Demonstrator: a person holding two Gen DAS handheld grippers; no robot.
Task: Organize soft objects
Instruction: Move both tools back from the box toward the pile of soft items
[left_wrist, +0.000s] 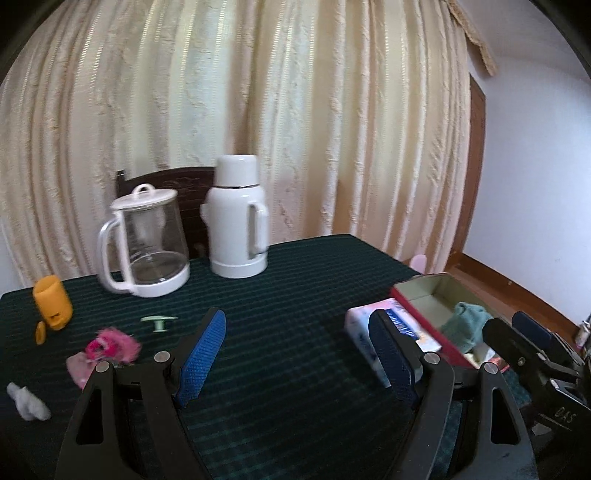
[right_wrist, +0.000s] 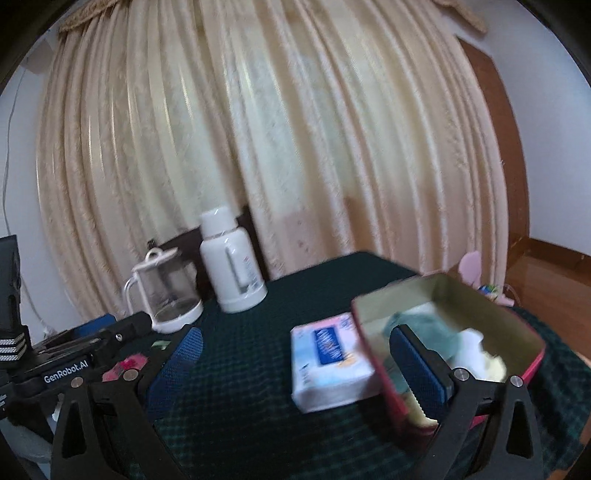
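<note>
A red box (left_wrist: 417, 299) with a pale inside stands at the table's right and holds a teal cloth (left_wrist: 467, 325) and pale soft things; it also shows in the right wrist view (right_wrist: 373, 350). A tissue pack (left_wrist: 360, 323) lies against its left side. A pink fluffy item (left_wrist: 116, 345), a pink cloth (left_wrist: 77, 369) and a white cloth (left_wrist: 27, 402) lie at the left. My left gripper (left_wrist: 299, 354) is open and empty above the table. My right gripper (right_wrist: 295, 369) is open and empty, its right finger in front of the box.
A glass kettle (left_wrist: 146, 240) and a white thermos (left_wrist: 238, 218) stand at the back of the dark green tablecloth (left_wrist: 295, 280). An orange container (left_wrist: 51, 301) and a green plastic piece (left_wrist: 159, 321) lie at the left. Curtains hang behind.
</note>
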